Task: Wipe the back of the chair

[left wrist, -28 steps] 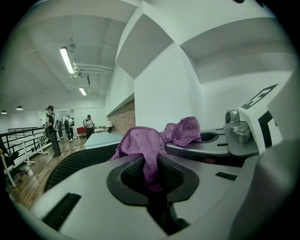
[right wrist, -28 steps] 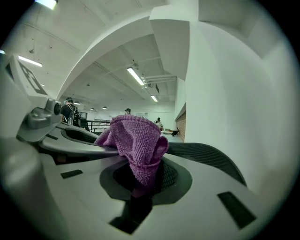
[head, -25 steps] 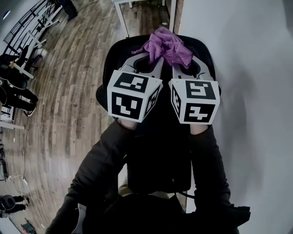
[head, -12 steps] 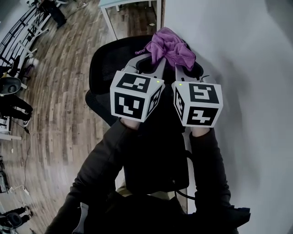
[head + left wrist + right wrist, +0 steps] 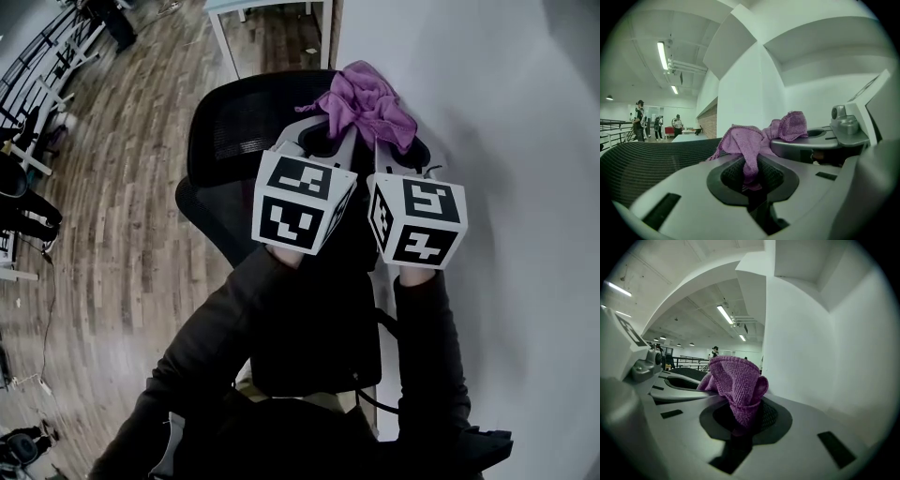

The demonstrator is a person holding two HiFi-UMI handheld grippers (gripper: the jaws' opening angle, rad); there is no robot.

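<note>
A crumpled purple cloth (image 5: 368, 101) lies bunched over the top edge of the black mesh chair back (image 5: 234, 127). Both grippers pinch it side by side. My left gripper (image 5: 330, 131) is shut on the cloth's left part (image 5: 750, 147), with the mesh chair back (image 5: 651, 161) stretching left below it. My right gripper (image 5: 386, 141) is shut on the cloth's right part (image 5: 738, 385). The cloth (image 5: 738, 385) stands up in a fold above the right jaws. Each gripper's marker cube (image 5: 300, 202) hides its handle and the hand behind it.
A white wall (image 5: 506, 187) stands close on the right of the chair. Wooden floor (image 5: 122, 187) spreads to the left. A pale table (image 5: 272, 7) sits beyond the chair. Several people (image 5: 640, 119) stand far off by a railing (image 5: 614, 129).
Both grippers and the cloth have slid to the right along the chair's top edge, toward the wall. More bare mesh now shows to the left of the cloth.
</note>
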